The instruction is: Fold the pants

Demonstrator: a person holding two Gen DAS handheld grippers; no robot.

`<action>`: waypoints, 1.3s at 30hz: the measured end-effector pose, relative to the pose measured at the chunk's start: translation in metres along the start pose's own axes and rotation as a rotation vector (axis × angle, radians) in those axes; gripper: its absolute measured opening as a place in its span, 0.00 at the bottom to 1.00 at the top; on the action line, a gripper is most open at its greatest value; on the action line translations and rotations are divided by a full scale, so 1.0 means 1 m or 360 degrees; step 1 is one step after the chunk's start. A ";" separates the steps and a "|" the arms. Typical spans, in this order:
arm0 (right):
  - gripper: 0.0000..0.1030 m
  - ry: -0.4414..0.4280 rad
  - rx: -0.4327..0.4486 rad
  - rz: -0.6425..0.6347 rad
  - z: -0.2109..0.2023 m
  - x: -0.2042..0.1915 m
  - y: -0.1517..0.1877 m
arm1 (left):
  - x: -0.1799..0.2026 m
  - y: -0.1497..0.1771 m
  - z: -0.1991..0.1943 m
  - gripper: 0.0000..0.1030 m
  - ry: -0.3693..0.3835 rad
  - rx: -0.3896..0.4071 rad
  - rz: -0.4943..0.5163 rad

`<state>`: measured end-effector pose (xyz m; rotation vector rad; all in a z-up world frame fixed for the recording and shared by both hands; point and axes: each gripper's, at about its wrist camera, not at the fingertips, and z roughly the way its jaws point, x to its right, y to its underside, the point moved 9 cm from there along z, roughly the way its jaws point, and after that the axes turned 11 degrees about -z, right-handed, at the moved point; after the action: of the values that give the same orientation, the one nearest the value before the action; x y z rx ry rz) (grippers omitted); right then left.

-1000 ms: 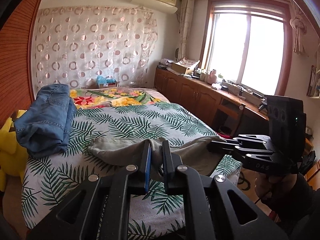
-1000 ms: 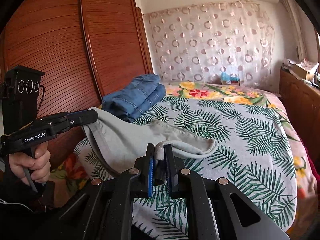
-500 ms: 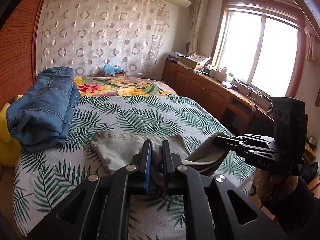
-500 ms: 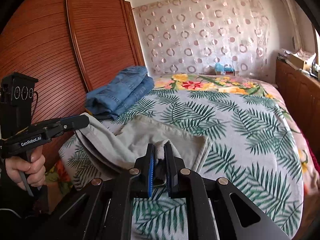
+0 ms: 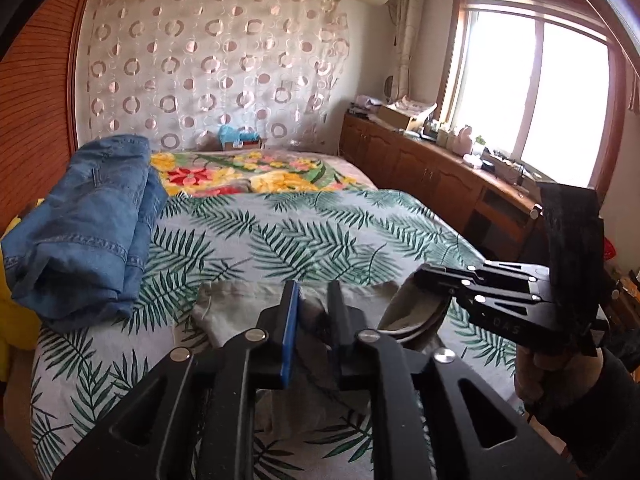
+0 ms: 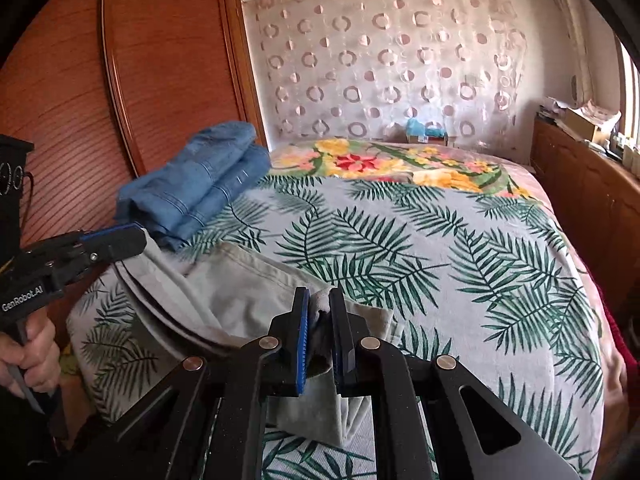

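Daylight enters through the window (image 5: 536,96), which is overexposed to plain white (no detail shows beyond the glass). The bed cover (image 5: 320,232) is evenly lit, with soft, weak shadows. Both fisheye views bend straight edges strongly near the borders, and the corners are vignetted black. The centre of each view is sharp.

A bed (image 5: 280,240) with a palm-leaf sheet fills the room. Folded blue jeans (image 5: 84,228) lie at its left; grey pants (image 6: 240,292) lie near.
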<state>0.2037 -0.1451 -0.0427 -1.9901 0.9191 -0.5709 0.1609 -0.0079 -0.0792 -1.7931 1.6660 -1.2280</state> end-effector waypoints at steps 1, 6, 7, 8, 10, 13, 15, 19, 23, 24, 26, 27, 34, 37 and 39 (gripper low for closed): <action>0.09 0.0005 -0.0011 0.0002 0.004 -0.001 -0.001 | -0.002 0.001 0.001 0.22 -0.0021 -0.0005 -0.0003; 0.09 0.0003 -0.0037 -0.0001 0.015 -0.002 -0.004 | -0.012 0.003 0.002 0.44 -0.0038 -0.0017 -0.0042; 0.09 0.0006 -0.0042 -0.0007 0.016 -0.004 -0.005 | -0.014 0.003 0.002 0.45 -0.0042 -0.0020 -0.0048; 0.09 0.0009 -0.0046 -0.0010 0.018 -0.005 -0.006 | -0.016 0.004 0.002 0.48 -0.0048 -0.0028 -0.0048; 0.09 0.0013 -0.0047 -0.0002 0.020 -0.004 -0.009 | -0.018 0.007 0.003 0.57 -0.0044 -0.0048 -0.0050; 0.09 0.0013 -0.0038 0.0010 0.022 -0.003 -0.013 | -0.021 0.013 0.004 0.74 -0.0022 -0.0071 -0.0079; 0.10 0.0012 -0.0042 -0.0002 0.025 -0.003 -0.014 | -0.024 0.018 0.005 0.74 -0.0028 -0.0085 -0.0094; 0.16 0.0044 -0.0033 -0.0013 0.021 0.001 -0.014 | -0.030 0.026 0.004 0.74 -0.0069 -0.0082 -0.0101; 0.40 0.0078 0.0002 0.0014 0.008 0.011 -0.013 | -0.032 0.032 0.003 0.74 -0.0083 -0.0095 -0.0109; 0.44 0.0077 0.0011 0.0025 0.004 0.012 -0.012 | -0.032 0.033 0.003 0.74 -0.0084 -0.0098 -0.0107; 0.44 0.0049 0.0019 0.0055 -0.005 0.014 -0.007 | -0.032 0.036 0.001 0.74 -0.0074 -0.0101 -0.0101; 0.44 0.0035 0.0017 0.0064 -0.008 0.013 -0.003 | -0.031 0.038 0.001 0.74 -0.0069 -0.0105 -0.0099; 0.44 0.0047 -0.0073 0.0059 -0.024 0.011 0.036 | -0.030 0.058 0.003 0.73 -0.0060 -0.0174 -0.0085; 0.44 0.0010 -0.0098 0.0034 -0.027 0.002 0.047 | -0.028 0.064 0.005 0.59 -0.0059 -0.0201 -0.0061; 0.44 -0.0017 -0.0120 0.0027 -0.027 -0.002 0.053 | -0.027 0.068 0.005 0.51 -0.0060 -0.0214 -0.0038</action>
<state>0.1631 -0.1771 -0.0730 -2.0490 0.9626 -0.5228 0.1271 0.0020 -0.1437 -1.9075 1.7480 -1.1087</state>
